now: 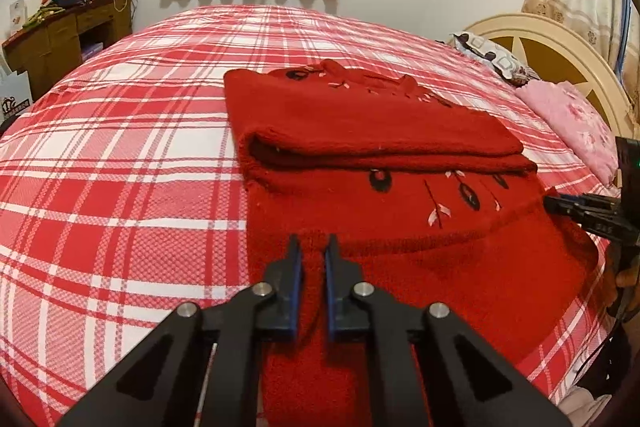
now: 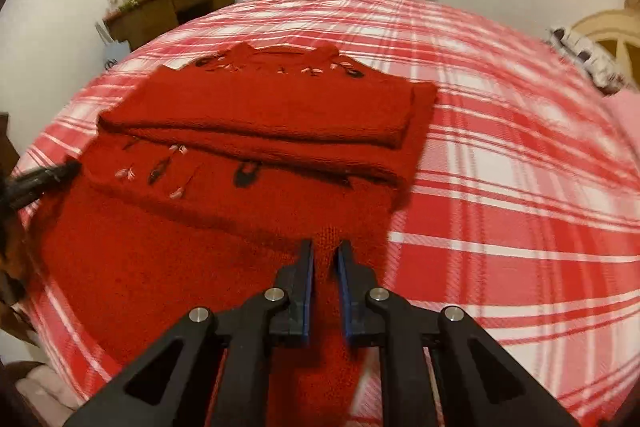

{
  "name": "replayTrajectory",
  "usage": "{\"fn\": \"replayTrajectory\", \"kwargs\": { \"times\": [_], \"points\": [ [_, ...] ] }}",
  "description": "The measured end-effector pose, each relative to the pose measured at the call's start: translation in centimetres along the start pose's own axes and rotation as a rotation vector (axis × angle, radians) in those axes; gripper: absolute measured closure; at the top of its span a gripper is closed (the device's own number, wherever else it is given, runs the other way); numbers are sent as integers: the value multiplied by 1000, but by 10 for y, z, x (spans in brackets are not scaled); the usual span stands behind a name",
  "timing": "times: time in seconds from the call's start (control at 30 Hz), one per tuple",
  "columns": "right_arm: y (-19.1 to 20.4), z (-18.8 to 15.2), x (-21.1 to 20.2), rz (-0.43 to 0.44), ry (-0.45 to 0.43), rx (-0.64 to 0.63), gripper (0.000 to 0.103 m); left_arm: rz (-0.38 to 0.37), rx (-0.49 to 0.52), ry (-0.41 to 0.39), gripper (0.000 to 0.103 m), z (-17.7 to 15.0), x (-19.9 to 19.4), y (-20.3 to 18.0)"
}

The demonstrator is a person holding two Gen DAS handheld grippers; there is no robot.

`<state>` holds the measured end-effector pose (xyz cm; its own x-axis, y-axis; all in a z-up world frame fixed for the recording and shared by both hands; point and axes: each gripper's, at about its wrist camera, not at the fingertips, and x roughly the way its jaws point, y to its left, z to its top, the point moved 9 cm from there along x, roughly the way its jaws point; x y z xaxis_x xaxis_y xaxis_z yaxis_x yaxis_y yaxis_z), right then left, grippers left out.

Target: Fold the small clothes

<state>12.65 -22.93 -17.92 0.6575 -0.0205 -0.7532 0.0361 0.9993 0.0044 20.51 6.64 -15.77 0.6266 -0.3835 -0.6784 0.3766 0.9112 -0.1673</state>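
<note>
A red knitted sweater (image 1: 360, 131) with dark and pink flower embroidery lies on the plaid bed. Its sleeves are folded across the chest in a thick band (image 2: 260, 123), and the collar points away from me. In the left wrist view my left gripper (image 1: 313, 241) is shut on a ridge of the near hem at the sweater's left corner. My right gripper (image 2: 325, 245) pinches the hem at the right corner in the same way. Each gripper also shows at the edge of the other's view: the right gripper (image 1: 576, 211) and the left gripper (image 2: 44, 179).
The red and white plaid sheet (image 1: 120, 147) covers the whole bed. A cream headboard (image 1: 560, 47), a patterned pillow (image 1: 496, 59) and a pink pillow (image 1: 576, 123) lie to the right. A cluttered wooden desk (image 1: 60, 39) stands by the far left wall.
</note>
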Motion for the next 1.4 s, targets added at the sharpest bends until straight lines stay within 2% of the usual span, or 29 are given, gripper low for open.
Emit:
{"fn": "replayTrajectory", "kwargs": {
  "times": [0.23,0.4,0.6,0.7,0.9,1.0,1.13,1.27,1.4],
  "points": [
    [6,16,-57,-23,-154,-26,93,-23,-30,-49,95,13,-26,-4],
    [17,36,-74,-51,-214,-63,93,-39,-31,-93,95,35,-36,-12],
    [13,75,-78,-87,-261,-84,93,28,-73,-90,95,70,-25,4],
    [5,97,-72,-104,-270,-77,93,61,-78,-124,95,94,-23,13],
    [-8,154,-45,-147,-281,-90,93,94,-110,-166,95,138,-11,21],
    [-23,187,-19,-155,-282,-41,93,118,-140,-174,95,164,5,28],
    [-39,218,24,-198,-269,-6,94,189,-130,-180,95,194,31,36],
    [-52,222,78,-209,-215,38,94,225,-145,-167,95,212,69,47],
    [-60,203,120,-216,-162,71,94,274,-148,-114,95,202,117,56]
  ]
}}
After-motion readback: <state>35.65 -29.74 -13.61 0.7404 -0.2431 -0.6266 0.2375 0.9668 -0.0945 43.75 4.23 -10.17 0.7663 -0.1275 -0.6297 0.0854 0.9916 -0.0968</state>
